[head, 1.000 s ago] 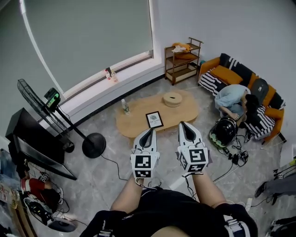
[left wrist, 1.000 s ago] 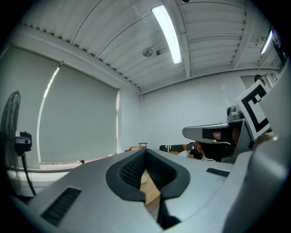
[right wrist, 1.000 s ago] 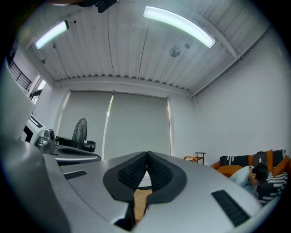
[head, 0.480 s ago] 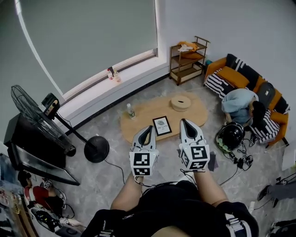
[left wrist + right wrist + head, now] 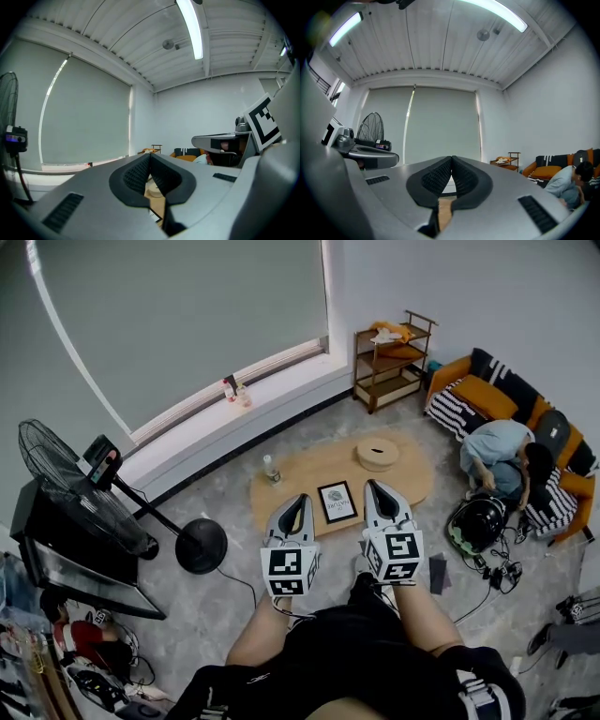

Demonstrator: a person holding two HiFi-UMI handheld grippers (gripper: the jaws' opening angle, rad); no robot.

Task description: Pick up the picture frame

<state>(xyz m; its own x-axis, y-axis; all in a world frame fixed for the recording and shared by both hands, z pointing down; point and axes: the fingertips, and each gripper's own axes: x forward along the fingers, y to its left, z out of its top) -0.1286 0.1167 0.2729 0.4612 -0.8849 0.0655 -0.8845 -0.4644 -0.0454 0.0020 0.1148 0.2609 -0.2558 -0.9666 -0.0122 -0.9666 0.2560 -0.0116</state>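
On the low oval table (image 5: 417, 479), near its front edge, we see the picture frame (image 5: 337, 502) lying flat, dark-bordered with a pale print. A bottle (image 5: 272, 468) stands at the table's left end, well apart from the frame, and a round lidded box (image 5: 379, 453) sits toward the far edge; bare wood surrounds the frame on all sides.

We hold both grippers level in front of the body. The left gripper (image 5: 299, 501) has its jaws pressed together with nothing between them; its own view shows the ribbed pads meeting. The right gripper (image 5: 376, 487) is likewise fully closed and empty. From the head view the two tips overlap the table's front edge, one on either side of the frame, and neither touches it.

Left of the table we note open grey floor up to the round base of a standing fan (image 5: 201, 546), from which a cable (image 5: 239, 576) trails toward our feet. Right of the table the floor is crowded: a helmet (image 5: 480, 519) and loose cords lie just beside the rim. Beyond these a person (image 5: 502, 442) leans over on an orange sofa (image 5: 483, 395). A wooden shelf (image 5: 394, 362) stands against the far wall.
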